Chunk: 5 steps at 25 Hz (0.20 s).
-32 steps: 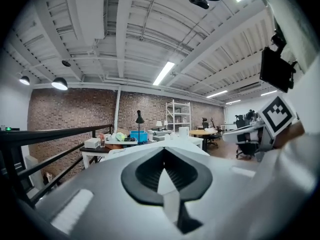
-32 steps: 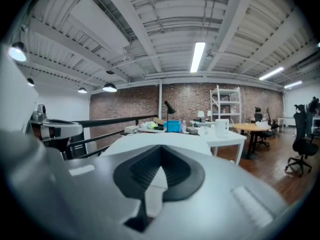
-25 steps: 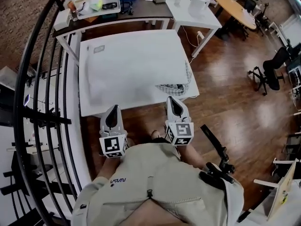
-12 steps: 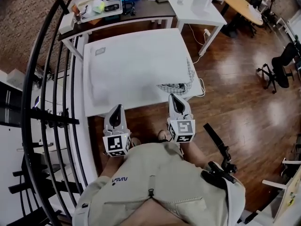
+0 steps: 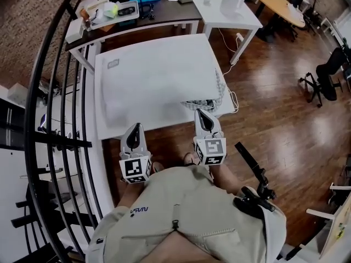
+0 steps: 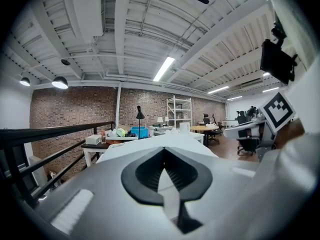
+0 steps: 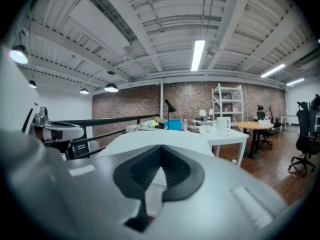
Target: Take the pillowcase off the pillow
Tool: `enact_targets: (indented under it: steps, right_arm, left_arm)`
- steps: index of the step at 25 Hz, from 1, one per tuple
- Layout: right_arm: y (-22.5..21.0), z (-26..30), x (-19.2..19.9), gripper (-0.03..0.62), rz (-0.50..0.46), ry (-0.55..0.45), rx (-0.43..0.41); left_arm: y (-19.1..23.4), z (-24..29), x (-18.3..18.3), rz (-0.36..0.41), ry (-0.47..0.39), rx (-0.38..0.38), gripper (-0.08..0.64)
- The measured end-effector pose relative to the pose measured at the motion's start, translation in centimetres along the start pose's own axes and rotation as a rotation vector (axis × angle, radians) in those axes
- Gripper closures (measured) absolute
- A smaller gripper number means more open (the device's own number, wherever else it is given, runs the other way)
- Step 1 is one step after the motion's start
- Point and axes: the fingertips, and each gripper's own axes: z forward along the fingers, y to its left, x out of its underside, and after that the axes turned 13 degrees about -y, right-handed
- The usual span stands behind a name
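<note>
Fingers closed and empty, the left gripper (image 5: pixel 136 126) and right gripper (image 5: pixel 201 115) hover before the large white pillow (image 5: pixel 156 78), checked cloth (image 5: pixel 211 97) bunched at its near-right corner: approaching or finished, I cannot tell.

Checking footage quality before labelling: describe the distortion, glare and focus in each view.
Head view: heavy fisheye bends the railing into arcs; glare patches on the wooden floor; the white pillow looks nearly featureless. Left gripper view: dark round vignette, the left gripper soft up close, brick wall sharper. Right gripper view: same vignette, ceiling light blown out.
</note>
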Motion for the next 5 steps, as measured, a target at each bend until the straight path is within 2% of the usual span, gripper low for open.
enact_targets:
  steps: [5]
  right_arm:
    - [0.11, 0.87, -0.04, 0.592, -0.008, -0.004, -0.008]
  left_arm:
    - [0.68, 0.48, 0.04, -0.001, 0.001, -0.008, 0.560]
